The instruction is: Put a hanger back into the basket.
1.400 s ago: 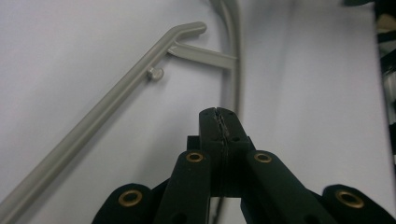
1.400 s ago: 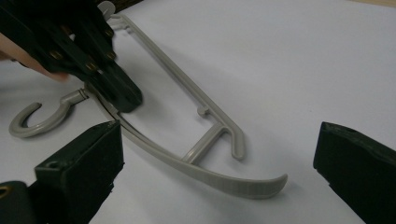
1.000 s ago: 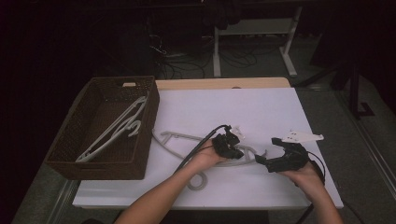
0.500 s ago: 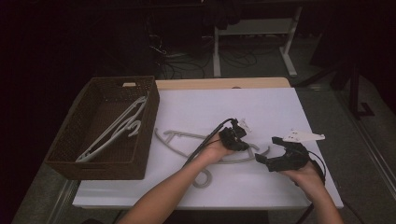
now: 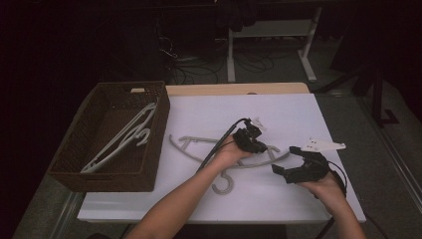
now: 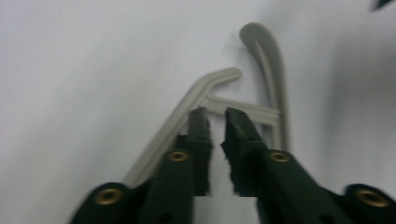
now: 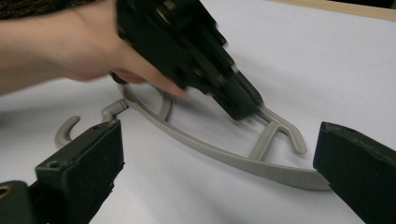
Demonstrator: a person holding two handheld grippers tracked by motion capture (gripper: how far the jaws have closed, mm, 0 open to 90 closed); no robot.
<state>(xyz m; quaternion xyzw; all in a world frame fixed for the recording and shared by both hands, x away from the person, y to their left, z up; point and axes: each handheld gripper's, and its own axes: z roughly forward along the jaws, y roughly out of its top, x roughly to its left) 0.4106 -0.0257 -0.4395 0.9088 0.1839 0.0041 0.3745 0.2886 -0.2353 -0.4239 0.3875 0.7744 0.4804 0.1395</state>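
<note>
- Grey plastic hanger (image 5: 234, 158) flat on the white counter (image 5: 298, 114), mid-right, hook (image 5: 222, 183) toward the near edge.
- Left gripper (image 6: 215, 114) right over the hanger's right shoulder notch; jaws have just been opening to a narrow gap, nothing pinched between them in the left gripper view, tips just above the cross strut.
- Right gripper (image 7: 215, 154) low on the counter near the hanger's right end, jaws wide apart, arm tip lying between them, no contact.
- Better grip, by judgement: widen the left gap, straddle the strut or shoulder squarely, close before lifting; thin plastic likely to pivot if caught at one edge.
- Wicker basket (image 5: 64, 167) at the counter's left edge, one white hanger (image 5: 122, 142) already inside.
- Open counter between hanger and basket; clear path leftward, lift needed over the basket wall.
- Near edge close to the hook; avoid dragging that way.
</note>
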